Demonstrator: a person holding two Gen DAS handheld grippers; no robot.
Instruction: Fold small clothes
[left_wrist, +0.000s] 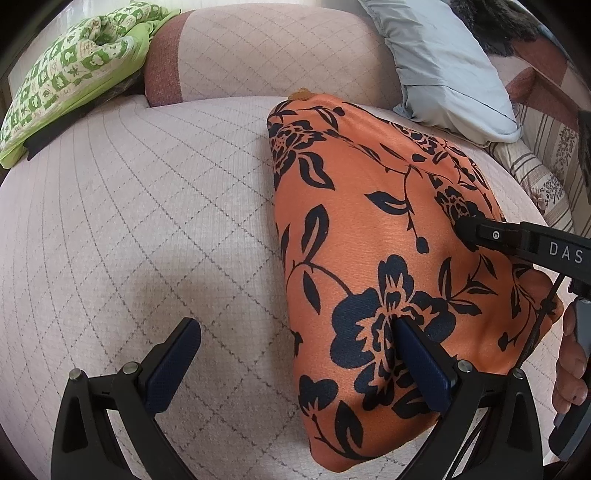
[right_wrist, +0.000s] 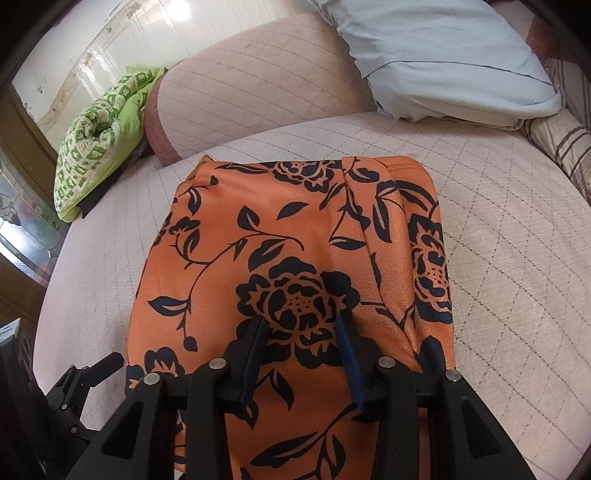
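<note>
Folding looks nearly done: orange floral garment (right_wrist: 295, 266) lies as a compact rectangle on the sofa seat (left_wrist: 129, 221), left hand-held gripper (left_wrist: 295, 354) open, right hand-held gripper (right_wrist: 301, 325) parted, grasping nothing.

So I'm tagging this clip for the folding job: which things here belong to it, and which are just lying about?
In the job:
- orange floral-print garment, folded on the pink quilted cushion
- left gripper
- right gripper

Lying about:
- green-and-white patterned cloth bundle
- pale blue pillow
- striped fabric
</note>
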